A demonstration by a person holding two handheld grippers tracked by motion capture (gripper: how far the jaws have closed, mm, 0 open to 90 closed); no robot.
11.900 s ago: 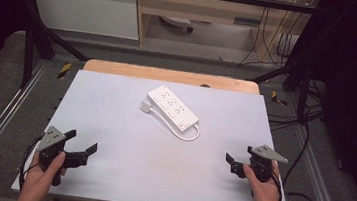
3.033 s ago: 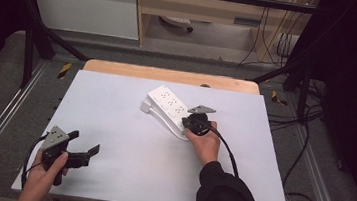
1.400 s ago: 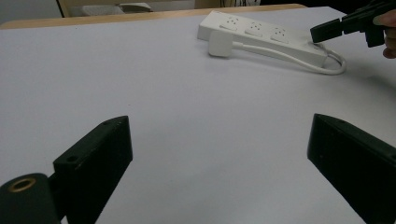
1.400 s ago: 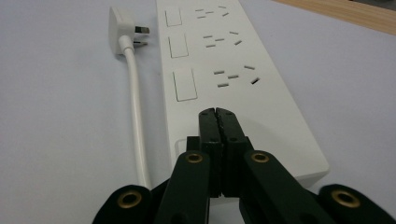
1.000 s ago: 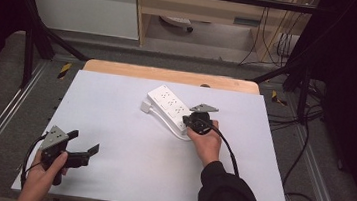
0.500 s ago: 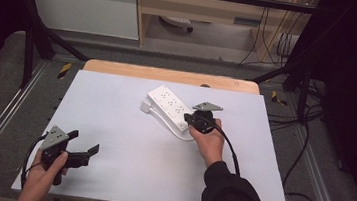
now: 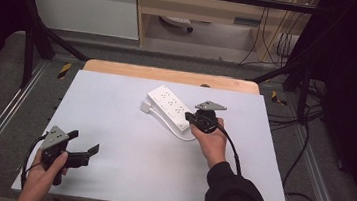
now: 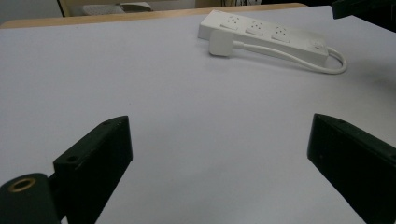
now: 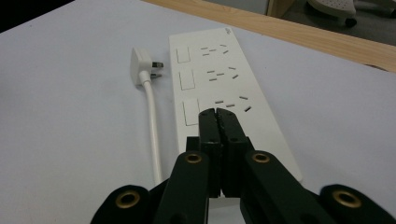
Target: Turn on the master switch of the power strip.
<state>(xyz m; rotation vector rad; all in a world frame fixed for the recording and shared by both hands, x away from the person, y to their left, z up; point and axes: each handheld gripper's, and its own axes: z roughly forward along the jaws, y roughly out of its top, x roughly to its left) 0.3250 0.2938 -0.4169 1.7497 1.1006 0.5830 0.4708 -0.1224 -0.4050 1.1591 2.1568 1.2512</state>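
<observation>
Since the opening frame, the right gripper (image 7: pixel 190 118) has crossed from the near right corner of the surface (image 7: pixel 113 124) to the power strip (image 7: pixel 170 106), and over the last few seconds it has hardly shifted there. Its jaws are pressed together with nothing between them, and in the right gripper view their tips (image 9: pixel 218 116) sit over the near end of the power strip (image 9: pixel 224 98), close to the nearest of three rocker switches and its socket. Whether the tips actually touch the plastic cannot be told. That posture, closed and pointing down, reads as a poke rather than a grasp: the likely step is pressing a switch or nudging the strip.

The power strip lies at an angle on the far middle of the surface, just short of the wooden edge (image 7: pixel 169 74). Its white cord (image 9: pixel 153 126) loops round from the near end and runs alongside, ending in the plug (image 9: pixel 142 67), which lies unplugged just beside the far end.

Meanwhile the left gripper (image 7: pixel 83 153) has stayed at the near left corner, jaws spread wide and empty, well apart from the strip. From its own view the power strip (image 8: pixel 266 35) and plug (image 8: pixel 221 43) lie far off across bare surface.
</observation>
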